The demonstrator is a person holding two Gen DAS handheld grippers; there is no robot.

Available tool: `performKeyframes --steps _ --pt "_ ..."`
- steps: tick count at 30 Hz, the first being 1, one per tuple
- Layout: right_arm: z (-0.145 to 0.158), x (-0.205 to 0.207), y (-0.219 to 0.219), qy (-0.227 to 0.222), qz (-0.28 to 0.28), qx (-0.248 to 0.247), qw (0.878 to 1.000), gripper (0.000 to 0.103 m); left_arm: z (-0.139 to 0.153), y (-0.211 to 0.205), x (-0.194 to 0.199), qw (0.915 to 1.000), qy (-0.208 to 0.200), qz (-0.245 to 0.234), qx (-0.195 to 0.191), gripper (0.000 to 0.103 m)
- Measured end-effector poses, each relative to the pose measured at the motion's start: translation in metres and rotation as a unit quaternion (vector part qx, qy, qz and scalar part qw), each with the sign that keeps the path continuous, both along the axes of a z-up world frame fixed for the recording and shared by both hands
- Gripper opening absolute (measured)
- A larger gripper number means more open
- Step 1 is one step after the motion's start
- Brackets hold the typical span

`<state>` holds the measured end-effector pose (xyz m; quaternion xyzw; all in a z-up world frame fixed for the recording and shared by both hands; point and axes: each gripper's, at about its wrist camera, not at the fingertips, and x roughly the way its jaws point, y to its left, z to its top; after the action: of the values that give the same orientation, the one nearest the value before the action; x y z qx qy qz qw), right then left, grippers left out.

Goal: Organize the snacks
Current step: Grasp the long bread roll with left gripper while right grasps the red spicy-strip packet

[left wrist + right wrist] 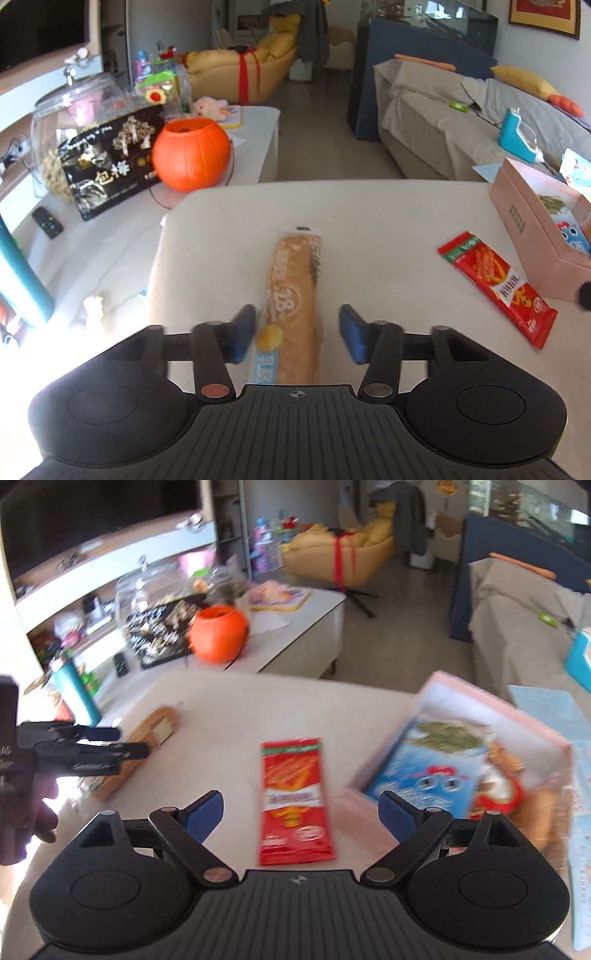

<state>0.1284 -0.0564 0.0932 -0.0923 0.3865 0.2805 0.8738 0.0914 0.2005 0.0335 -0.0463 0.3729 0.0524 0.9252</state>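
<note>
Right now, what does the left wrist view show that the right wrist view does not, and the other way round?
Only the left wrist view shows the left gripper from behind, its pads either side of the bread pack with a gap still visible on the right. Only the right wrist view shows the right gripper open around the red packet, and more of what lies inside the pink box. Both show the bread pack, red packet, pink box, orange pumpkin and white table.
</note>
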Motion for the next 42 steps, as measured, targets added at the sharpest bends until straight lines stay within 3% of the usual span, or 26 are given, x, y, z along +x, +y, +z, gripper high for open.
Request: performKeyframes --steps 3,11,15,30,35,40,42 --pt "-0.021 0.001 0.021 0.015 -0.006 -0.022 1.000 0.092 -0.002 -0.011 -0.006 0.9998 -0.008 -0.011 0.011 0.040" --pt "-0.066 0.016 0.034 0.036 -0.036 -0.067 0.996 0.086 -0.003 -0.030 -0.019 0.9974 -0.010 -0.053 -0.048 0.036" --pt "-0.068 0.011 0.024 0.043 -0.051 -0.042 0.997 0.062 -0.003 -0.043 -0.025 0.9946 -0.004 -0.075 -0.072 0.036" --pt "-0.063 -0.076 -0.046 0.074 -0.038 -0.007 0.997 0.063 -0.005 -0.112 -0.048 0.9840 0.012 -0.150 -0.095 0.036" --pt "-0.060 -0.079 -0.053 0.063 -0.050 -0.007 0.997 0.063 -0.003 -0.120 -0.060 0.9853 0.018 -0.153 -0.074 0.036" --pt "-0.069 -0.060 -0.046 0.050 -0.077 0.011 0.996 0.067 -0.004 -0.110 -0.061 0.9860 0.025 -0.141 -0.085 0.037" --pt "-0.072 -0.057 -0.034 0.030 -0.082 -0.004 0.996 0.069 -0.006 -0.110 -0.058 0.9856 0.036 -0.139 -0.089 0.039"
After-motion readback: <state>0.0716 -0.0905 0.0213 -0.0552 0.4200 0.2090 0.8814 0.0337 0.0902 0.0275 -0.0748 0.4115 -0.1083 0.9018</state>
